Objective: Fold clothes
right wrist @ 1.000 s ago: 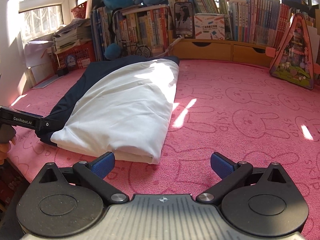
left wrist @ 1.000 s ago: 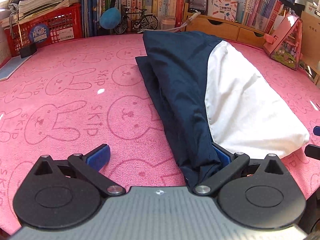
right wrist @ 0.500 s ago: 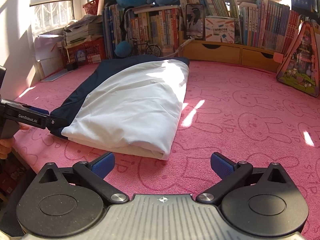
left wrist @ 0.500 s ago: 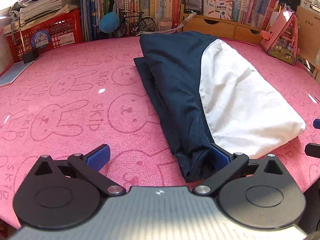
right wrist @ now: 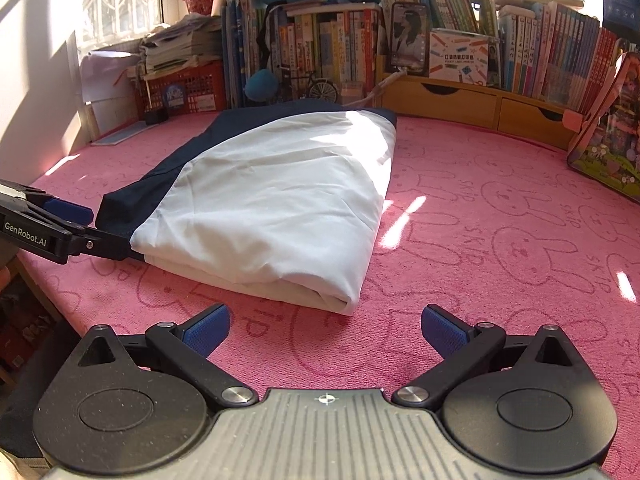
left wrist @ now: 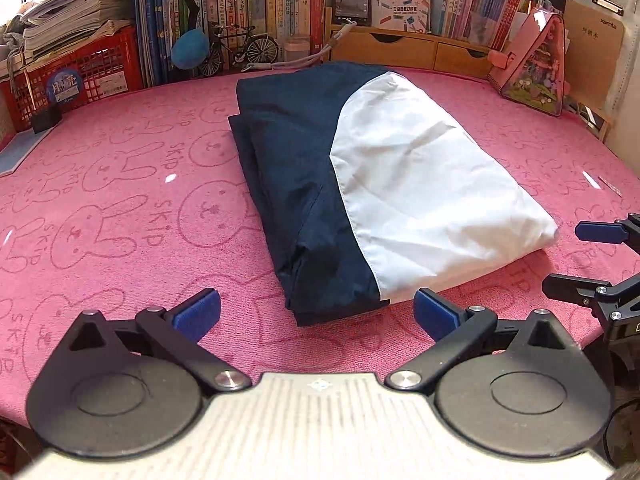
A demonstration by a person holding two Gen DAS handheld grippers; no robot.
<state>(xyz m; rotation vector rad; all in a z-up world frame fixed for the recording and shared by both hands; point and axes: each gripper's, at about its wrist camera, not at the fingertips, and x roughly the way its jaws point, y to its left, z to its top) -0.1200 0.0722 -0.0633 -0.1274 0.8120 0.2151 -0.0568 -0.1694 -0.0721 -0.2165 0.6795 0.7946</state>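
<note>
A folded navy and white garment (left wrist: 368, 176) lies on the pink rabbit-print table cover (left wrist: 120, 200); its white panel faces up, navy along the left side. In the right wrist view the same garment (right wrist: 272, 208) lies ahead and to the left. My left gripper (left wrist: 316, 312) is open, just short of the garment's near navy corner, touching nothing. My right gripper (right wrist: 326, 328) is open too, a little before the white folded corner. Each gripper shows at the edge of the other's view: the right gripper (left wrist: 600, 256) and the left gripper (right wrist: 60, 224).
Books (left wrist: 248, 8), a red crate with papers (left wrist: 80, 68), a model bicycle (left wrist: 240, 48) and wooden drawers (left wrist: 408, 46) line the far edge. A pink triangular toy house (left wrist: 536, 64) stands at the back right. The table's near edge lies just below both grippers.
Both grippers have drawn back from the garment toward the table's near edge. The left gripper's right finger, earlier at the navy corner, now stands apart from it. The garment stays flat.
</note>
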